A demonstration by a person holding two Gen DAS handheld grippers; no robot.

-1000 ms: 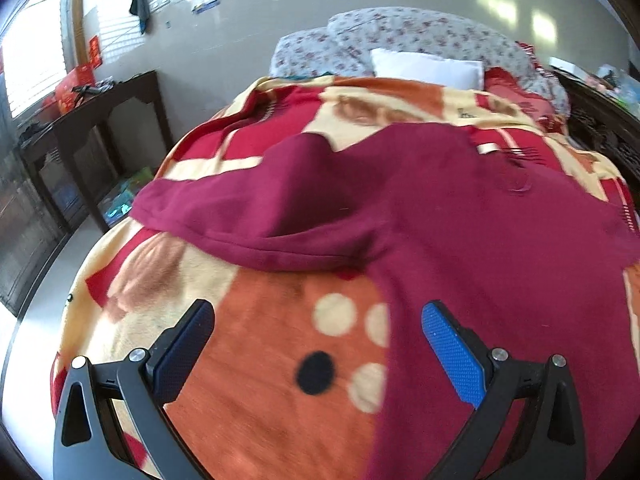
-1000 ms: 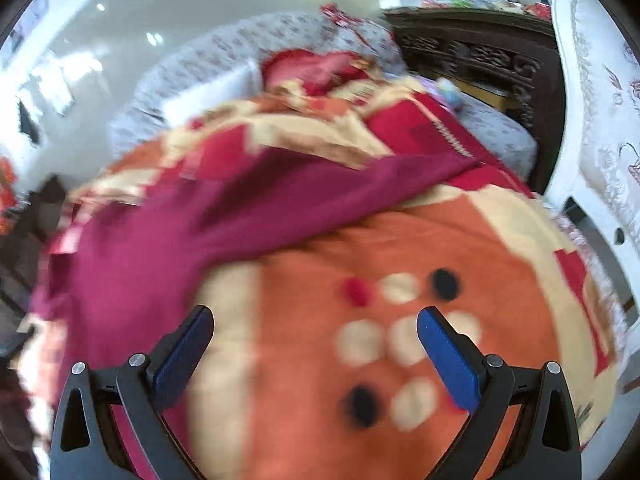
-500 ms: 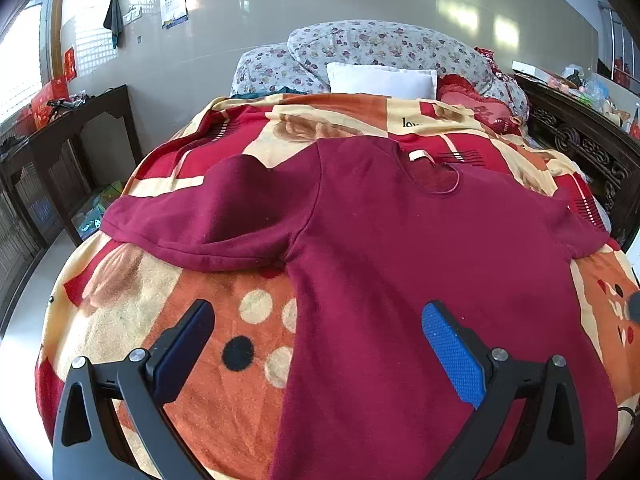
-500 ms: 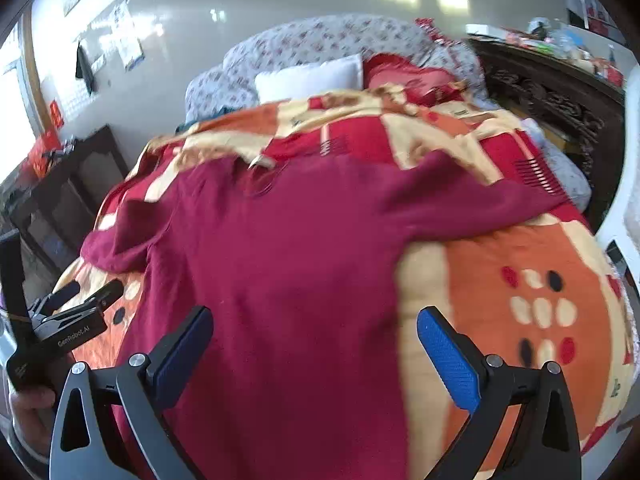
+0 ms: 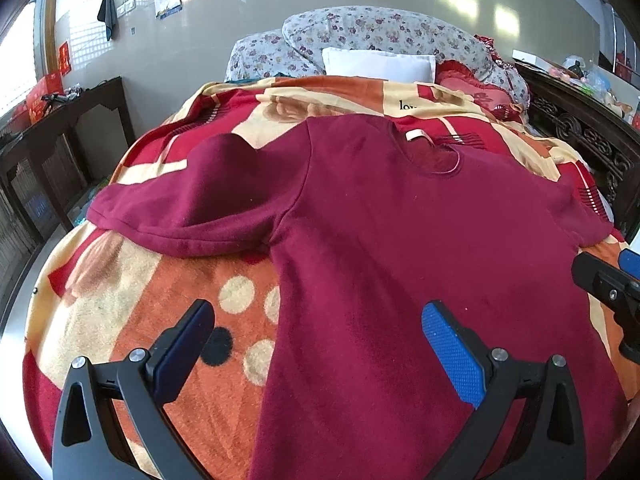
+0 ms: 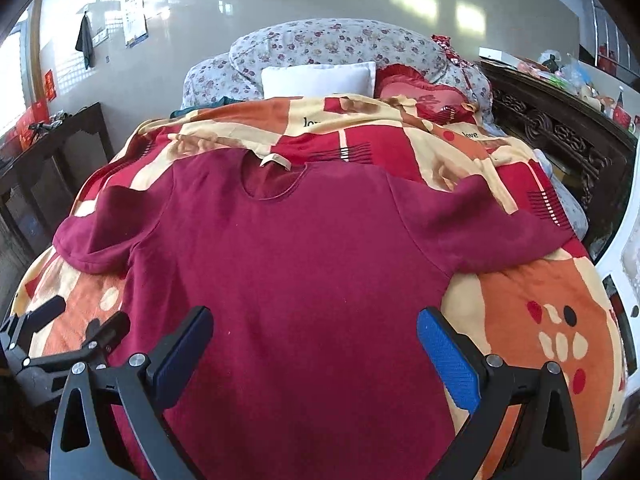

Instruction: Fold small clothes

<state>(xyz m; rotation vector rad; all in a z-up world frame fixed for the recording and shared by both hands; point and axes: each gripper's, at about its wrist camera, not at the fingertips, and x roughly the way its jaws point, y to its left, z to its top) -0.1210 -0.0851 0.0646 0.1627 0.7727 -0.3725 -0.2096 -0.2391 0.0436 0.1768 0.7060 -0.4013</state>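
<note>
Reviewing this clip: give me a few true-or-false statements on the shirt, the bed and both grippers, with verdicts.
1. The maroon shirt lies spread flat on the patterned blanket, collar toward the pillows. True.
2. The left gripper is shut on the shirt's hem. False: its jaws stand wide open, holding nothing.
3. The right gripper is open above the shirt's lower body. True.
4. The shirt's sleeves are already folded in over the chest. False: both sleeves stick out to the sides.
5. A white pillow sits at the head of the bed, in front of the floral bedding. True.
6. The shirt is blue. False: it is maroon.
</note>
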